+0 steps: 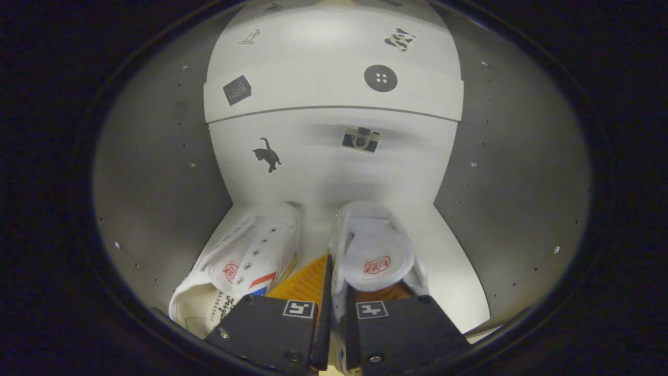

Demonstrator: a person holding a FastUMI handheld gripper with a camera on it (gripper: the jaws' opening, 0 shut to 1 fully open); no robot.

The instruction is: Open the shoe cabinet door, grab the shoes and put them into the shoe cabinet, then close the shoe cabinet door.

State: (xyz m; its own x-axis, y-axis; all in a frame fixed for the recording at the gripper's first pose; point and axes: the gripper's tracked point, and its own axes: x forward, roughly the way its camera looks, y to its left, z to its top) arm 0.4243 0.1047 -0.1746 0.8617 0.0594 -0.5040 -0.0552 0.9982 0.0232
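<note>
Two white shoes are seen inside the cabinet (156,172), on its floor. The left shoe (245,261) lies tipped on its side against the left wall, released. The right shoe (373,256) is upright and pinched by its inner side wall between the nearly closed fingers of the gripper (336,313), judged a grip chosen so it can be set down level beside its mate. One shelf (334,96) is counted above; six stickers are counted on the back panel. Door closing is not yet done.
</note>
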